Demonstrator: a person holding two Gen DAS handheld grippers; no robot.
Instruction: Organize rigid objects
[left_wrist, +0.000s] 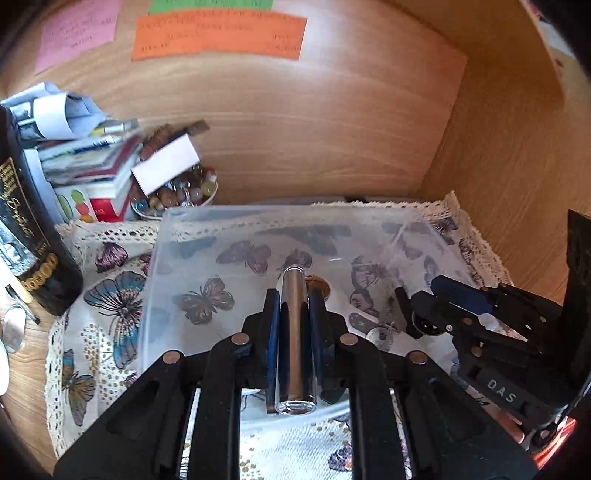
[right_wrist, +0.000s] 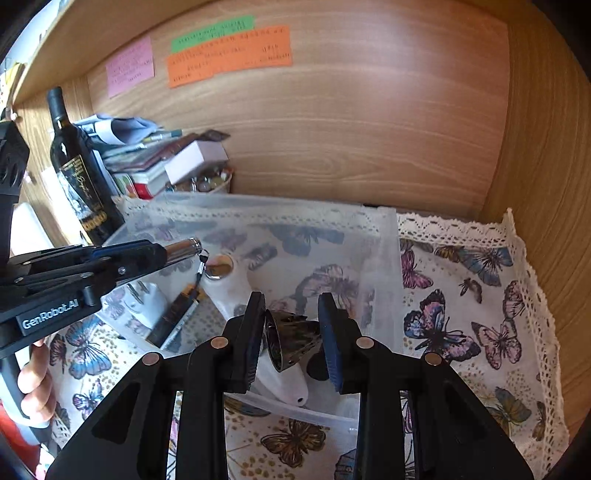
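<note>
Wooden shelf nook, butterfly cloth (right_wrist: 461, 295). Left gripper (left_wrist: 293, 295) clamps metal tube (left_wrist: 294, 332) over clear bin (right_wrist: 369, 229); lower before release. Right gripper (right_wrist: 291, 325) pinches black funnel (right_wrist: 291, 341).

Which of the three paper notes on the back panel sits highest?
The green note, at the top, overlapping the orange note below it. The pink note sits lower, off to the left.

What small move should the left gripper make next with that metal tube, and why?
Probably lower it a little and open over the bin. The left gripper is shut on the metal tube, held above the clear plastic bin, where other items already lie. The right gripper, beside a dark cone, sits clear of it.
</note>
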